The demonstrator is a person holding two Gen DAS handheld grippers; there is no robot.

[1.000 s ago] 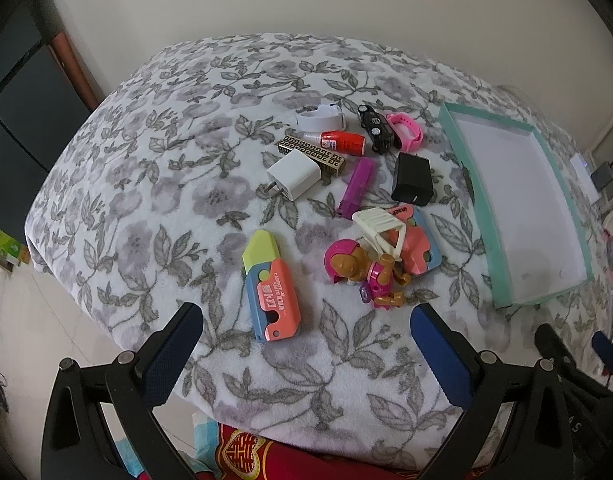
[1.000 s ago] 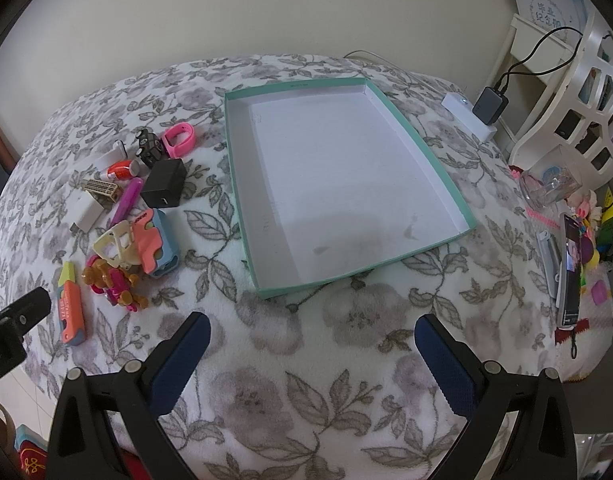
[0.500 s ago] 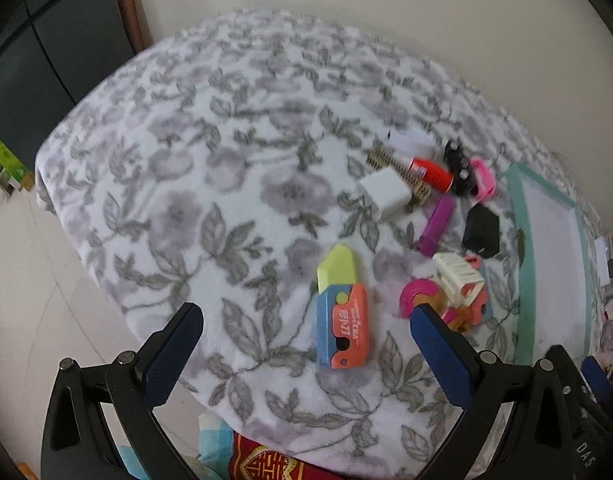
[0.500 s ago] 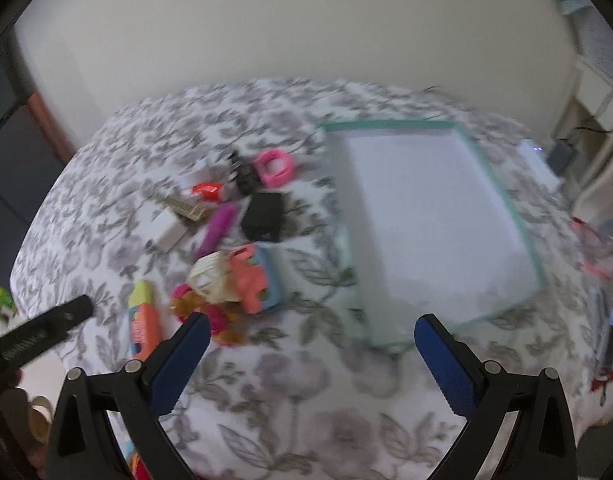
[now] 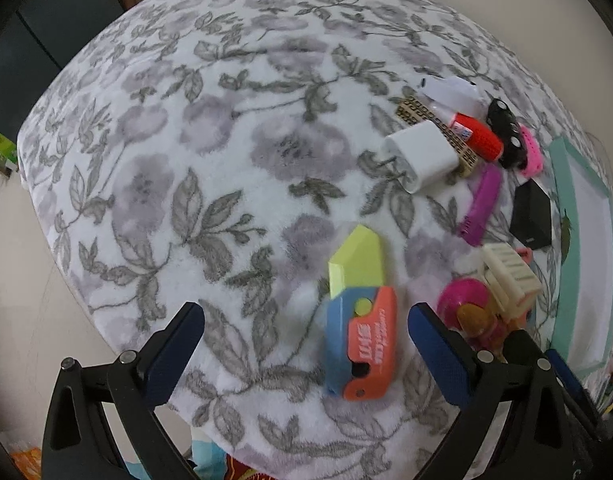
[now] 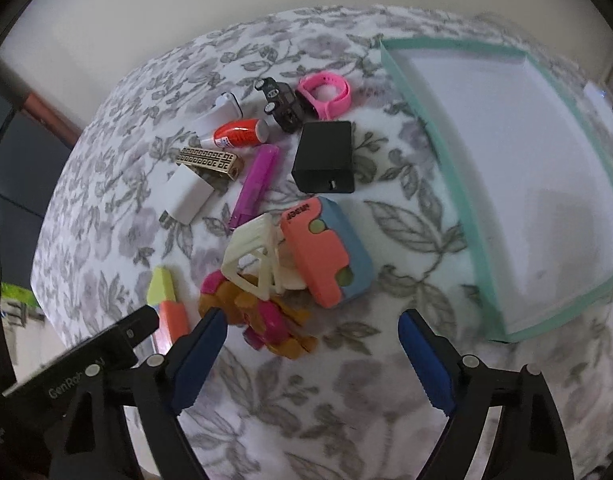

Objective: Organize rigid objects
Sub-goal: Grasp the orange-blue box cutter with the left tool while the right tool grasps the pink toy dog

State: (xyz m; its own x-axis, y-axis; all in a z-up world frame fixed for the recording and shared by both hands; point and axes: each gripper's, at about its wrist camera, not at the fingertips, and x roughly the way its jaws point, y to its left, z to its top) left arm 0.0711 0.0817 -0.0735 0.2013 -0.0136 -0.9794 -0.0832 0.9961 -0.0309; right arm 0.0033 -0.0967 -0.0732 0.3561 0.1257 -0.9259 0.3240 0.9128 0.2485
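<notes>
Left hand-held gripper (image 5: 306, 332) is spread wide, nothing between the pads, hovering over the near edge of the floral blanket with the toy utility knife (image 5: 360, 320) sitting just inside its right finger (image 5: 434, 350). Right hand-held gripper (image 6: 312, 346) is also wide open and empty, low over the toy pile, its left pad just beside the pink-and-orange figure (image 6: 266, 320). Everything loose lies on the blanket left of the teal-rimmed tray (image 6: 458, 176), which holds nothing yet. Knife toy looks like hard, light plastic: flat slab, smooth faces, so I'd pinch across the orange/blue body's long edges, not the yellow tip, which may slide. White charger (image 5: 424, 156) and black charger (image 6: 325, 158) are rigid blocks, probably denser; grip across the flat sides, prongs away from the pads. Cream toy chair (image 6: 258, 258) is thin-framed and leans on the second orange/blue case (image 6: 326, 254), so it's likely the fragile one; lift it by the seat block. Figure is lumpy, and limbs may swivel. Blanket is soft, so pads will sink a bit and things may tip on contact.
</notes>
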